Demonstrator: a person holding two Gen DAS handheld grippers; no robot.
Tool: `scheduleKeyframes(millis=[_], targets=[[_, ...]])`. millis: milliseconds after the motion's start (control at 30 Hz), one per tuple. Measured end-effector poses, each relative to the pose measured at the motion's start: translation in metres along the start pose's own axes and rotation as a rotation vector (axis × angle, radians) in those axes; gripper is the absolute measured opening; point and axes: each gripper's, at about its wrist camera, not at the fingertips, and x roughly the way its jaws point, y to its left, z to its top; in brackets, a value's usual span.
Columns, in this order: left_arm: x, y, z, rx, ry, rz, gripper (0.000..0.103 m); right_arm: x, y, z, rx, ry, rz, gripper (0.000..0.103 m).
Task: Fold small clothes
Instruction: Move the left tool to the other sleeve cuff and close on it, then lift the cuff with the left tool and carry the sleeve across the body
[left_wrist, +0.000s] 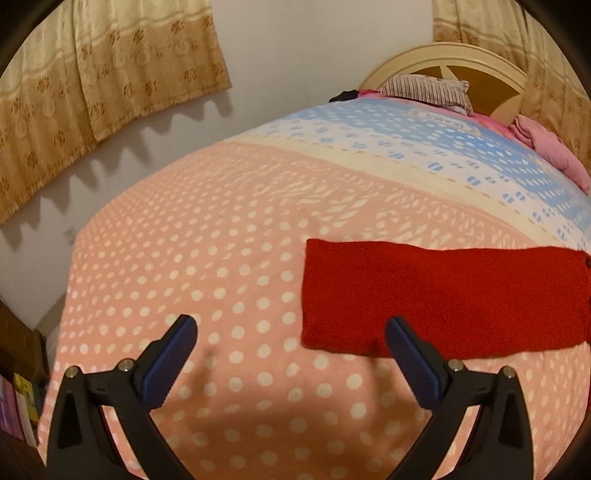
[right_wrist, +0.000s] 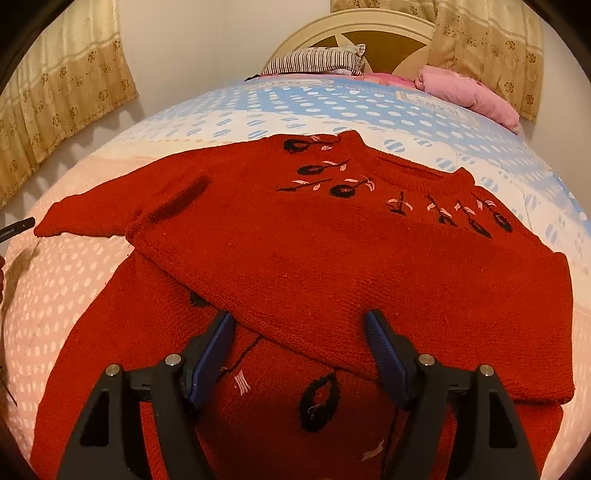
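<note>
Bedroom: a bed (right_wrist: 92, 288) under a dotted pink-and-blue blanket fills both views, with a curved headboard (right_wrist: 373, 29) at the top, a striped pillow (right_wrist: 317, 61) and a pink bundle (right_wrist: 469, 94) beside it, and patterned curtains (left_wrist: 110, 66) at upper left.

We find the red knitted sweater (right_wrist: 314, 251) spread across the middle of the right wrist view, its embroidered front up. One layer is already turned over the lower part, leaving a diagonal edge low in the frame; we judge this a fold half made.

Right tongs (right_wrist: 299, 350), bottom centre, stand spread directly over that folded edge, nothing pinched between them, likely lined up on the edge for the next fold.

Left tongs (left_wrist: 291, 354), bottom centre of the left wrist view, are also spread and empty over bare blanket. The sleeve (left_wrist: 443, 295) lies flat at centre right, its near edge just behind the right-hand finger. We read this as an approach to the sleeve.
</note>
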Motion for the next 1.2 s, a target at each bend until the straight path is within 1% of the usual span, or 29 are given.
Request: scheduleKeyframes(millis=[33,67,100,167,333,400,433,467,500,533,567,700,833,933,1033,1133,1200], targets=[[0.001,0.001,-0.001,-0.005,0.006,-0.007,0.103,0.000,0.001,0.000,-0.005,-0.001,-0.006,0.074],[0.003,0.001,0.000,-0.009,0.011,-0.010,0.100,0.000,0.002,0.000,-0.008,-0.002,-0.010,0.074],[0.007,0.000,0.001,-0.010,0.017,-0.011,0.094,0.000,0.003,-0.001,-0.009,-0.003,-0.012,0.074],[0.012,-0.002,0.003,-0.013,0.032,-0.027,0.090,-0.001,0.003,-0.001,-0.008,-0.005,-0.012,0.074],[0.026,-0.003,0.003,-0.032,0.065,-0.032,0.081,-0.001,0.002,-0.001,-0.009,-0.007,-0.014,0.075],[0.031,-0.002,0.004,-0.051,0.080,-0.069,0.073,-0.001,0.003,-0.001,-0.009,-0.007,-0.015,0.075],[0.031,-0.002,0.005,-0.054,0.078,-0.080,0.070,-0.001,0.002,-0.001,-0.010,-0.008,-0.016,0.075],[0.030,-0.003,0.005,-0.051,0.073,-0.097,0.058,-0.001,0.002,-0.001,-0.010,-0.008,-0.015,0.075],[0.029,-0.004,0.006,-0.043,0.070,-0.115,0.035,-0.001,0.002,-0.001,-0.009,-0.007,-0.015,0.075],[0.027,-0.007,0.006,-0.031,0.067,-0.137,0.024,-0.001,0.002,-0.001,-0.009,-0.008,-0.015,0.075],[0.025,-0.010,0.007,-0.017,0.070,-0.156,0.019,-0.001,0.002,-0.001,-0.009,-0.008,-0.015,0.075],[0.006,-0.018,0.011,0.006,0.038,-0.189,0.018,-0.001,0.002,-0.001,-0.009,-0.007,-0.015,0.075],[-0.016,-0.022,0.019,0.008,0.009,-0.233,0.018,-0.001,0.002,-0.001,-0.009,-0.007,-0.015,0.075],[-0.030,-0.028,0.027,0.010,-0.002,-0.276,0.017,-0.001,0.002,-0.001,-0.009,-0.007,-0.015,0.075],[-0.042,-0.035,0.033,0.011,-0.015,-0.304,0.017,-0.001,0.002,-0.001,-0.008,-0.005,-0.013,0.075],[-0.053,-0.041,0.038,0.000,-0.010,-0.357,0.017,-0.006,-0.004,0.001,0.016,-0.005,0.019,0.075],[-0.063,-0.045,0.042,-0.002,-0.011,-0.384,0.016,-0.016,-0.012,0.004,0.062,-0.019,0.055,0.075]])
